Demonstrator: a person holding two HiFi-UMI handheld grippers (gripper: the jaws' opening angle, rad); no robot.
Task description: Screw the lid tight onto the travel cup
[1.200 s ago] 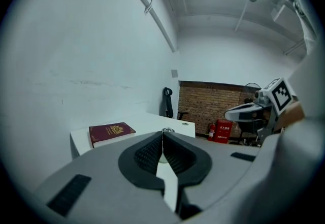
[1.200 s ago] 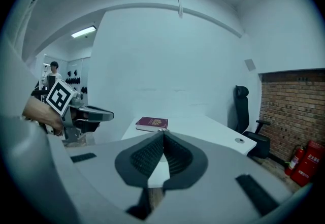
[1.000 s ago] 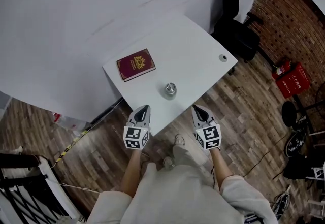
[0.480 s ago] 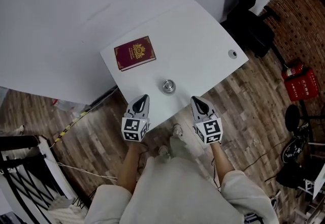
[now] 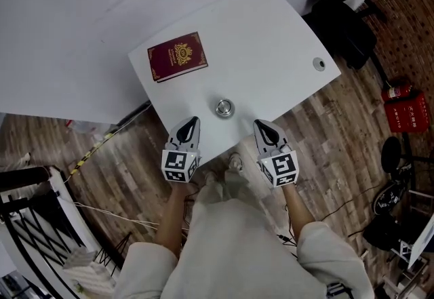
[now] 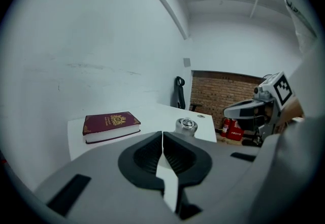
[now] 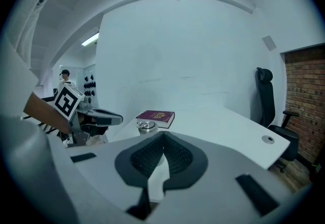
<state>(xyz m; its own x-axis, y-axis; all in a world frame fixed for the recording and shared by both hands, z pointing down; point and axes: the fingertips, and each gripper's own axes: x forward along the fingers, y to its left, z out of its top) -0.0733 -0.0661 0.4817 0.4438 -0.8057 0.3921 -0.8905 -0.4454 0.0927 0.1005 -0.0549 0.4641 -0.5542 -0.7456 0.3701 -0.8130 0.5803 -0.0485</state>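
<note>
Steel-grey, the travel cup (image 5: 225, 108) stands near the front edge of the white desk (image 5: 271, 33) with its lid (image 6: 188, 123) sitting on top; whether it is tight I cannot tell. Left tool (image 5: 192, 125) and right tool (image 5: 263, 129) flank it without touching, each pinched fully together on nothing. Gripping and twisting seem yet to begin.

I can read no words. The book (image 5: 178, 56) at 11 o'clock carries a gold crest, and any lettering on it is too small to tell. The red box (image 5: 409, 112) at 3 o'clock has white print, illegible. The cubes on my left gripper (image 5: 192, 121) and right gripper (image 5: 261, 125) bear black-and-white square markers only.
</note>
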